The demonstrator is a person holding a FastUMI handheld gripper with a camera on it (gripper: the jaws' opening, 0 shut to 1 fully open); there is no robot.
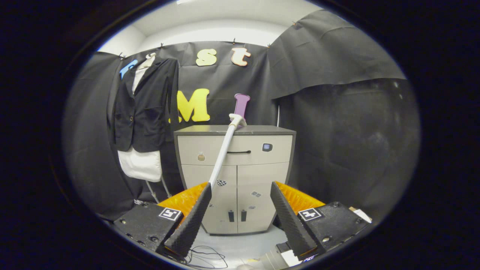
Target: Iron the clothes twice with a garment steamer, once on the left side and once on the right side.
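Black, a blazer (144, 107) hangs over a white garment (139, 164) on the far left, against the booth's cloth wall. The gripper (240, 193) is released, its jaws spread wide with nothing between them, aimed at a grey cabinet (235, 176) well beyond. The garment steamer (224, 152) is a white wand leaning on that cabinet; its head rests at the top's front edge, and its lower end is hidden behind the left finger. Its long axis runs steeply, tilted head up and to the right, foot near and left. The step in hand looks like fetching the steamer. To do it well, I would close in on the shaft's middle, square the jaws across that slant, and clench only once both fingers flank it.
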